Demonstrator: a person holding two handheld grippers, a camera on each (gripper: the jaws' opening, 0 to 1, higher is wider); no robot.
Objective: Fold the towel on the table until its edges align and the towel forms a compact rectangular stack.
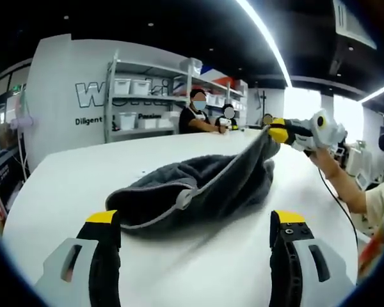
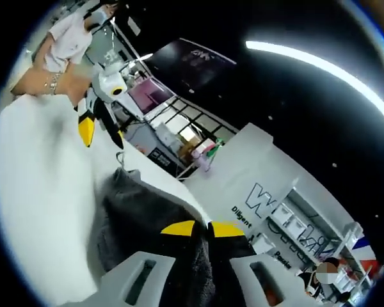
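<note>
A dark grey towel (image 1: 198, 185) lies bunched on the white table (image 1: 70, 185), with a pale edge trim facing me. My left gripper (image 1: 195, 220) hovers open just in front of it, jaws wide apart, nothing between them. My right gripper (image 1: 273, 134) comes in from the right, shut on a corner of the towel and holding it lifted off the table. In the right gripper view the towel (image 2: 141, 217) runs up between the jaws of the right gripper (image 2: 207, 229), which are closed on the cloth. The left gripper (image 2: 97, 131) hangs open beyond the towel's far end.
Behind the table stand metal shelves with white bins (image 1: 141, 96) against a lettered wall, and two people (image 1: 198, 112) sit at the table's far edge. A person's forearm (image 1: 339, 182) holds the right gripper. A person (image 2: 64, 45) stands by the table (image 2: 38, 179).
</note>
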